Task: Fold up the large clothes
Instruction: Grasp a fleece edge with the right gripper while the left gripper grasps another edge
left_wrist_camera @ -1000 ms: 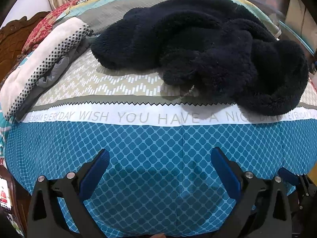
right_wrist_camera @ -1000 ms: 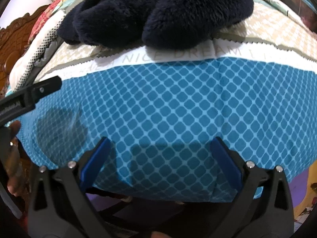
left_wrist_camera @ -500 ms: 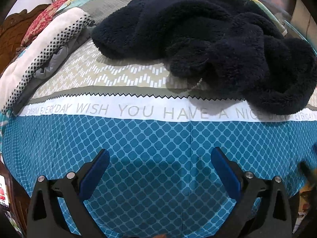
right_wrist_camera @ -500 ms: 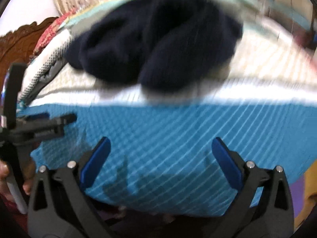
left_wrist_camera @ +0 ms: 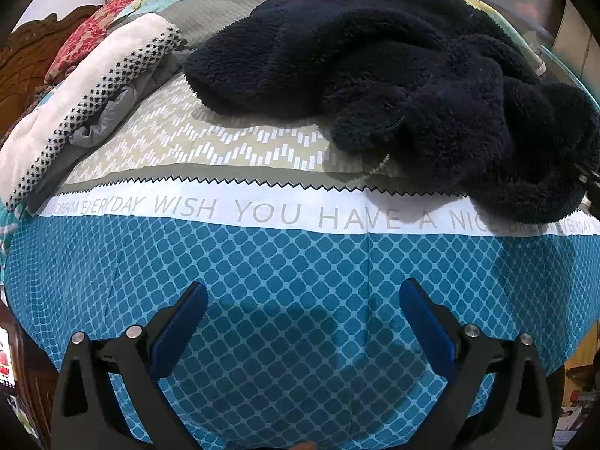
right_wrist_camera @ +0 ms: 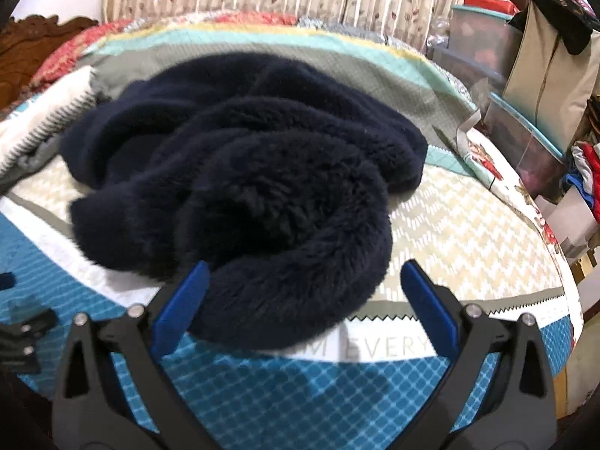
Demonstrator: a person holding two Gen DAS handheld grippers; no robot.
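Observation:
A large dark navy fleece garment point(left_wrist_camera: 393, 86) lies crumpled in a heap on the bed, across the far middle and right. It also shows in the right wrist view point(right_wrist_camera: 243, 172), close up. My left gripper point(left_wrist_camera: 302, 300) is open and empty over the blue patterned sheet, well short of the garment. My right gripper point(right_wrist_camera: 305, 281) is open, its blue pads at either side of the garment's near rolled edge; touching or not is unclear.
The bed sheet point(left_wrist_camera: 262, 262) is blue with a white lettered band. A white and grey folded blanket point(left_wrist_camera: 86, 108) lies at the left edge. Storage boxes and bags point(right_wrist_camera: 525, 86) stand beyond the bed's right side. A carved wooden headboard point(left_wrist_camera: 33, 60) is at far left.
My right gripper has moved forward and up to the near edge of the fleece garment. My left gripper has crept slightly closer. Both stay open.

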